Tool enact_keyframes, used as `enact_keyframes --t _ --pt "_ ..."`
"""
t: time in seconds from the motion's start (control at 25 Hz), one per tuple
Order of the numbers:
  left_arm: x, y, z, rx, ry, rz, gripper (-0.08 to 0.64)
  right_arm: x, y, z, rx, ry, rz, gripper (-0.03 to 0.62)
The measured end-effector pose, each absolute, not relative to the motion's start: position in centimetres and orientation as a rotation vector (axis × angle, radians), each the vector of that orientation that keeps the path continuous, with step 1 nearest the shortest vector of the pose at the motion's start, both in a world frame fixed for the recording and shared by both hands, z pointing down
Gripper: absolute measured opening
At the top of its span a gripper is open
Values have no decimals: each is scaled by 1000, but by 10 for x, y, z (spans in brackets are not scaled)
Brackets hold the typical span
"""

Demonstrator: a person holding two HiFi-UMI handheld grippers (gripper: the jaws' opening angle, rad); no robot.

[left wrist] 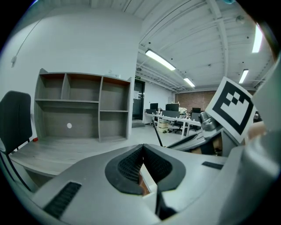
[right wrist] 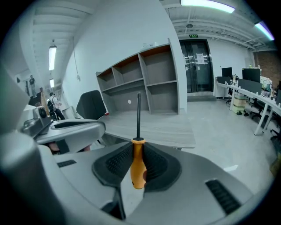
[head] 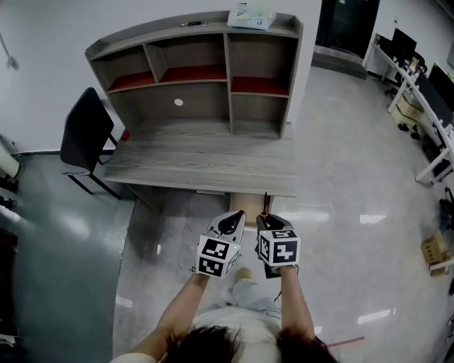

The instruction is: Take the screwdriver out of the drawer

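My right gripper (head: 266,218) is shut on a screwdriver (right wrist: 138,169) with an orange handle. Its thin black shaft (right wrist: 138,112) sticks out past the jaws toward the desk. In the head view the screwdriver (head: 264,207) shows just above that gripper's marker cube. My left gripper (head: 233,221) hangs close beside it on the left, shut with nothing between its pads (left wrist: 131,165). From the left gripper view the black shaft (left wrist: 157,134) rises to the right. A tan drawer front (head: 245,198) shows under the desk's front edge, partly hidden by both grippers.
A grey wooden desk (head: 198,163) with a shelved hutch (head: 191,71) stands ahead. A black chair (head: 85,135) stands at its left end. A white package (head: 252,15) lies on top of the hutch. Office desks with monitors (head: 418,92) and a cardboard box (head: 434,249) are at the right.
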State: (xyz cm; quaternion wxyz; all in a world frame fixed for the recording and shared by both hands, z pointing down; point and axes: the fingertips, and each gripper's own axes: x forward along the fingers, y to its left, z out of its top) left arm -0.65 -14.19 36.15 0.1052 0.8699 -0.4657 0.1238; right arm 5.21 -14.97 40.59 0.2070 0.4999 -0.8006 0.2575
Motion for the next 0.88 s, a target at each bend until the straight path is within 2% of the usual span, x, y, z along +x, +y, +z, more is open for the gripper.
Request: enact_keyframes --t 0.88 --pt "-21 -61 296 2704 -1399 274 17 41 -66 330 1507 -2330 550 83"
